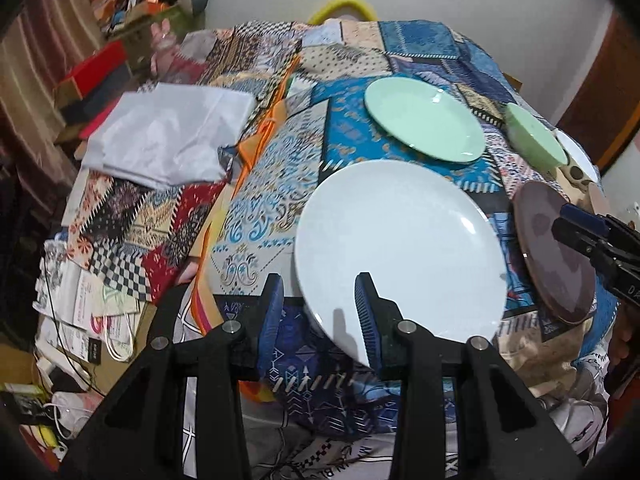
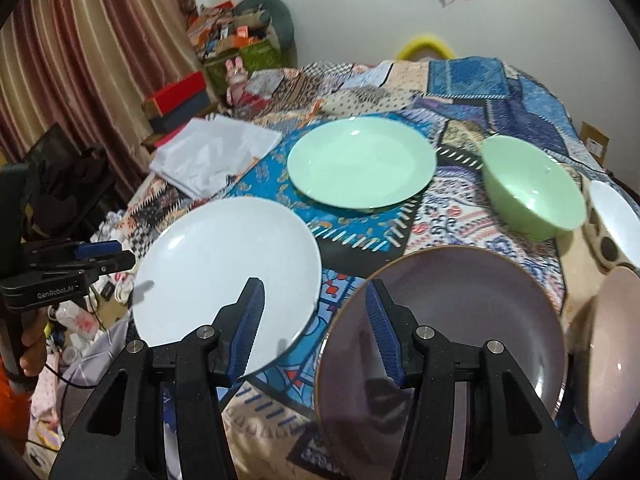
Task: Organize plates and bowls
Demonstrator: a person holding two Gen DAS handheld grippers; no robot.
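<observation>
Left gripper (image 1: 320, 312): jaws apart, nothing pinched; its right pad overlaps the near rim of the white plate in view, the left pad stands clear over the cloth.
Right gripper (image 2: 316, 332): jaws apart, nothing pinched; the gap between the pads looks down on the strip of cloth between two plates.
White plate (image 1: 400, 252): flat on the cloth, just ahead of the left gripper, ahead-left of the right one.
Purple plate (image 2: 448, 332): flat on the cloth, under and ahead of the right gripper's right pad; whether the pad touches it cannot be told.
Green plate (image 2: 362, 164): farther ahead of both grippers, beyond the white plate, apart from it.
Green bowl (image 2: 532, 186): upright, ahead-right of the right gripper, right of the green plate, not touching it.
Pink bowl (image 2: 616, 352): at the right gripper's far right, just beside the purple plate.
White dish (image 2: 616, 216): partly cut off by the frame, beyond the pink bowl.
Cloth (image 2: 500, 92): patchwork, under all the crockery.
Grey fabric (image 1: 164, 136): folded, ahead-left of the left gripper, well apart from the plates.
</observation>
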